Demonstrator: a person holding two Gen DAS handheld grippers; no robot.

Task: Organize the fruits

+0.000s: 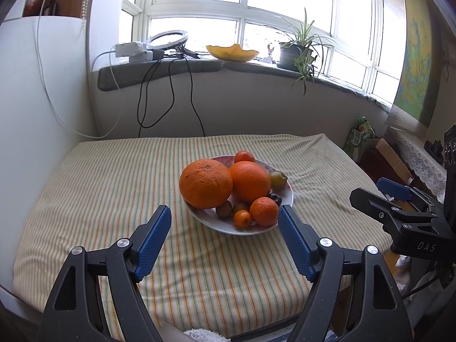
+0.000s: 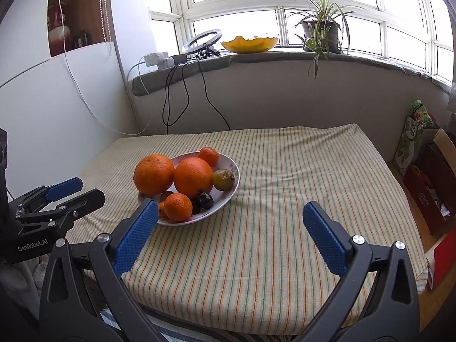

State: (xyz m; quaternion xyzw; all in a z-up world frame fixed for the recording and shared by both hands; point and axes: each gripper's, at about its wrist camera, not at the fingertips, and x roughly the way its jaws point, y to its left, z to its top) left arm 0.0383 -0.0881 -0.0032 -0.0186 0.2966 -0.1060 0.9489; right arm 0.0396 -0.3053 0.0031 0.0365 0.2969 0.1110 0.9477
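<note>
A white plate [image 1: 211, 222] [image 2: 230, 159] of fruit sits on the striped tablecloth. It holds two big oranges [image 1: 205, 183] [image 2: 154, 174], small mandarins [image 1: 263, 211] [image 2: 178, 206], a brownish-green fruit [image 1: 277, 179] [image 2: 223, 179] and a dark plum [image 2: 205, 200]. My left gripper [image 1: 225, 213] is open and empty, just in front of the plate. My right gripper [image 2: 229, 209] is open and empty, near the plate's right front; it also shows at the right of the left wrist view [image 1: 399, 199]. The left gripper shows at the left of the right wrist view [image 2: 61, 192].
The striped cloth [image 2: 285, 199] covers the table. A windowsill behind holds a yellow bowl [image 2: 249, 44], a potted plant [image 2: 320, 32], a ring light [image 2: 202, 41] and chargers with hanging cables. Boxes and bags [image 2: 427, 182] stand at the right. A white panel [image 1: 42, 114] is at the left.
</note>
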